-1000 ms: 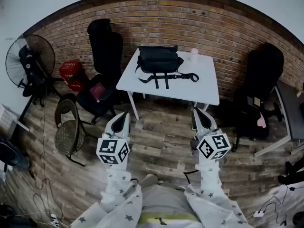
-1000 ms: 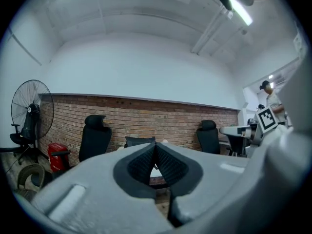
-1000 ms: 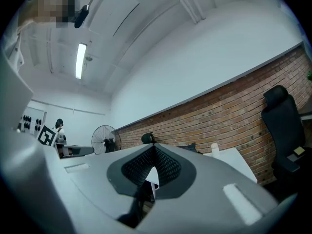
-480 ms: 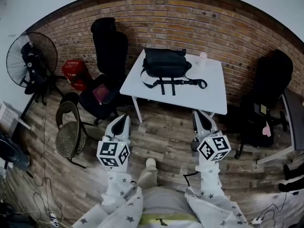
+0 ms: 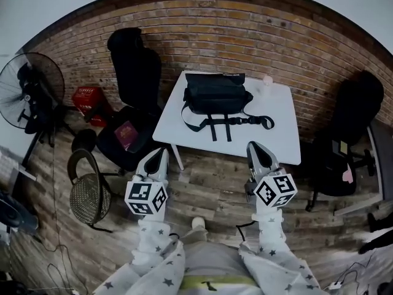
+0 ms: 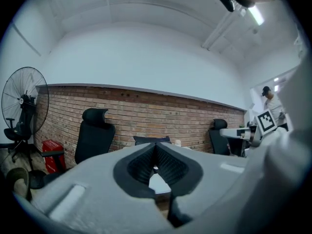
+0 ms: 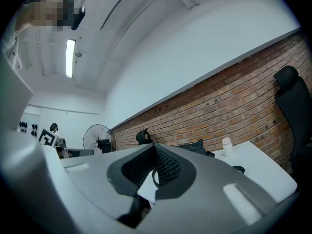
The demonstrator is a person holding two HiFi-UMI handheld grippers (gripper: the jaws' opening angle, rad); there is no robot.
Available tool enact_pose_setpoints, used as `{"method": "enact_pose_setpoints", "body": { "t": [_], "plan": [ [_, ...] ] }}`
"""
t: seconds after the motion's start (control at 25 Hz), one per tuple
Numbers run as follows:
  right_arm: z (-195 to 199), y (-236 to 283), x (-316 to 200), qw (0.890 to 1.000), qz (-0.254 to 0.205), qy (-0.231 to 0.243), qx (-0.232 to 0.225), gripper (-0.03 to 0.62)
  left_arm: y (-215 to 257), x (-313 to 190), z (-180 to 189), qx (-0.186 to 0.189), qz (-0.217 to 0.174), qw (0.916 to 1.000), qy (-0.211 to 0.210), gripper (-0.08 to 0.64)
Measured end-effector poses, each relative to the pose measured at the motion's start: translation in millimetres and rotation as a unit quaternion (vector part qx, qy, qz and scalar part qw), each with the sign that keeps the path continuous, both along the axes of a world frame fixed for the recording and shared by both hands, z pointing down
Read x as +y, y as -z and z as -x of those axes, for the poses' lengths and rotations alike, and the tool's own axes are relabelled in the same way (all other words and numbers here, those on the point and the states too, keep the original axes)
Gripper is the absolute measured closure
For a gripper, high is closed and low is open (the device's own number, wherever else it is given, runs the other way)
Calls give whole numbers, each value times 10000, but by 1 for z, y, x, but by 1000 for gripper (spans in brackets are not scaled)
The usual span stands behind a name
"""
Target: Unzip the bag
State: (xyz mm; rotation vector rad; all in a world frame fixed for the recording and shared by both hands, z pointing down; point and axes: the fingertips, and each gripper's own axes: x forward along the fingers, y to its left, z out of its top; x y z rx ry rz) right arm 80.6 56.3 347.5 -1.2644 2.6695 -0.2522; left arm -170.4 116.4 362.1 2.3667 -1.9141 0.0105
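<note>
A black bag (image 5: pixel 216 93) with dangling straps lies on the far half of a white table (image 5: pixel 279 137) against the brick wall. Its top edge shows above the jaws in the left gripper view, bag (image 6: pixel 152 140), and in the right gripper view, bag (image 7: pixel 195 146). My left gripper (image 5: pixel 161 153) and right gripper (image 5: pixel 256 149) are both shut and empty, held over the wooden floor short of the table's near edge, well apart from the bag.
A small white bottle (image 5: pixel 267 80) stands at the table's far right. Black office chairs sit left (image 5: pixel 130 78) and right (image 5: pixel 353 128) of the table. A fan (image 5: pixel 27 91), a red crate (image 5: pixel 86 98) and a wicker chair (image 5: pixel 89 189) are at the left.
The table and bag have come closer and lower in the head view as the person walks forward. Both grippers stay shut and level.
</note>
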Motion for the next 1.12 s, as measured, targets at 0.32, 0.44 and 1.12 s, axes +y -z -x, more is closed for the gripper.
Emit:
{"method": "enact_pose_setpoints", "body": {
  "t": [0.32,0.44,1.12],
  "plan": [
    [17,-1,-48,9995,-1,-306,2,584,-5,-65,22,96,44,9995,-308,561],
    [23,-7,-59,9995,12,-319,-19,584,-11,-82,25,135,125,9991,-391,561],
    [77,-61,-159,9972,692,266,39,547,-60,-170,50,469,754,9956,-298,518]
  ]
}}
